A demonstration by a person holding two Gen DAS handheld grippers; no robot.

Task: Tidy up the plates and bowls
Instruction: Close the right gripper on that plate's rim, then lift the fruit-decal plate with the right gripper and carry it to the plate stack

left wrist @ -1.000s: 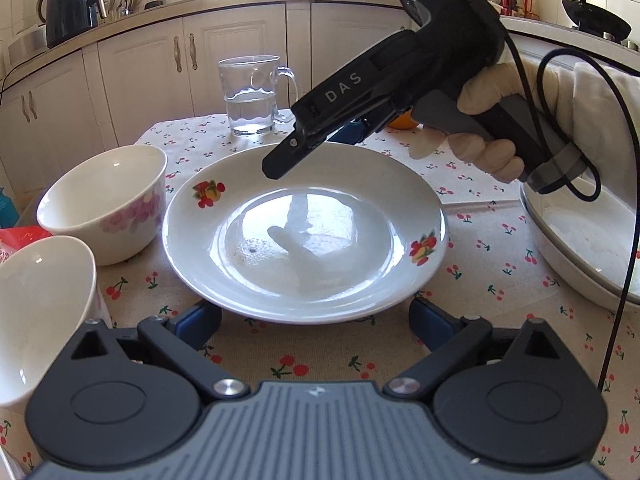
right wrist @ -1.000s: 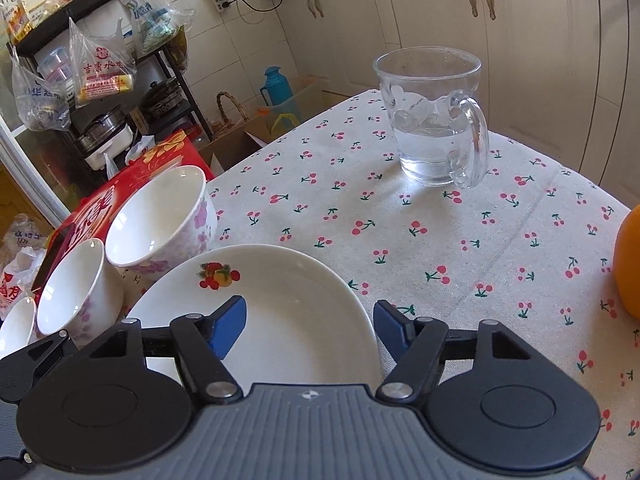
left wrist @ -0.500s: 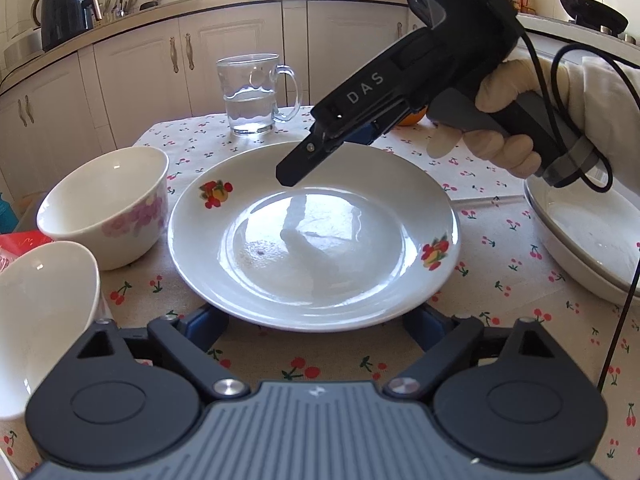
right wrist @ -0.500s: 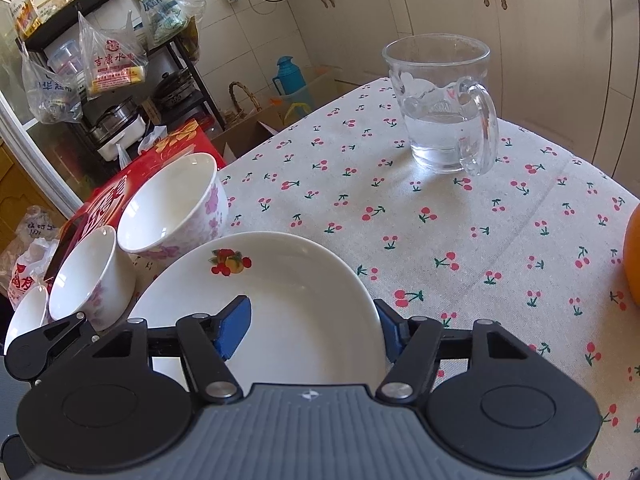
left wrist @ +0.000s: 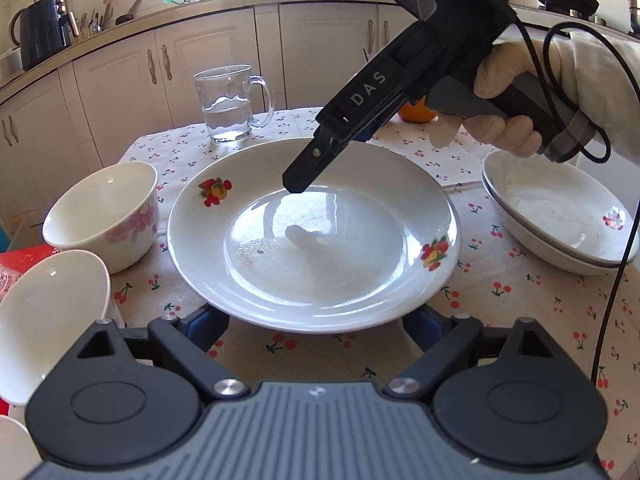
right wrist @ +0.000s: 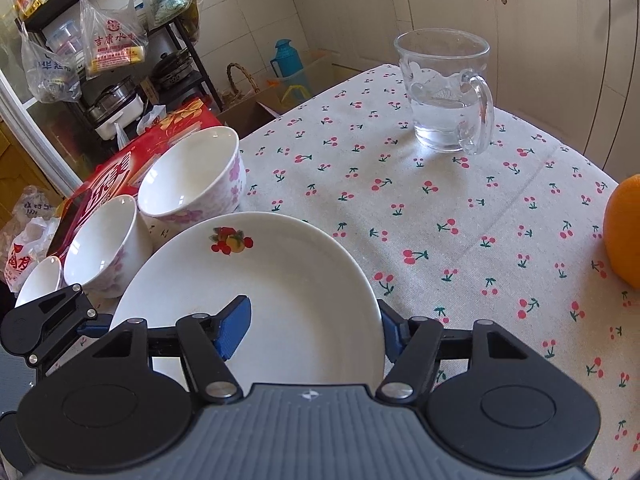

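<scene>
A white plate with fruit prints (left wrist: 312,240) lies on the cherry tablecloth, also in the right wrist view (right wrist: 280,300). My left gripper (left wrist: 316,326) is open, its fingers under the plate's near rim on both sides. My right gripper (right wrist: 312,328) is open, straddling the plate's far rim; its body (left wrist: 360,112) hangs over the plate. Two stacked plates (left wrist: 560,220) sit at the right. A flowered bowl (left wrist: 104,216) and a second bowl (left wrist: 48,320) stand at the left, also in the right wrist view (right wrist: 192,176) (right wrist: 104,240).
A glass mug with water (left wrist: 230,104) stands at the table's far side (right wrist: 448,96). An orange (right wrist: 624,232) lies behind the right gripper. A red box (right wrist: 120,176) sits beyond the bowls. Cabinets stand behind the table.
The left gripper has drawn back and risen a little, so the stacked plates at the right show more fully. The right gripper has lifted slightly over the plate.
</scene>
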